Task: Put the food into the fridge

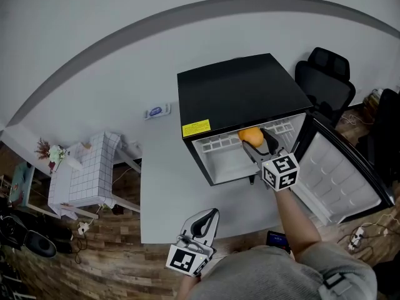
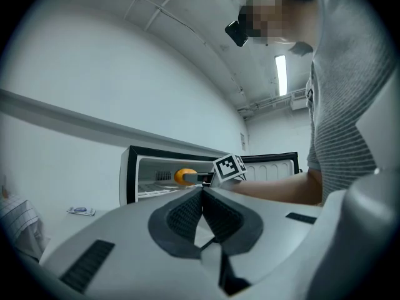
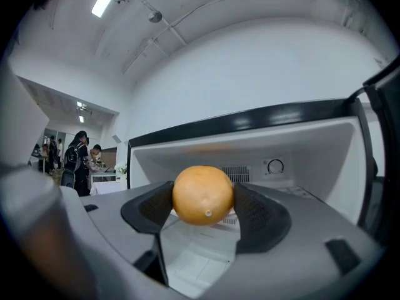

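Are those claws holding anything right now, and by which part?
The right claw pinches an orange across its middle, from both sides. The left claw is shut on nothing.

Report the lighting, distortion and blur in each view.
Head view: fisheye bends the wall's grey band into an arc; light is even. Left gripper view: ceiling lamp glares white; an added mosaic patch sits near the top. Right gripper view: orange sharp, evenly lit; corners vignette black.
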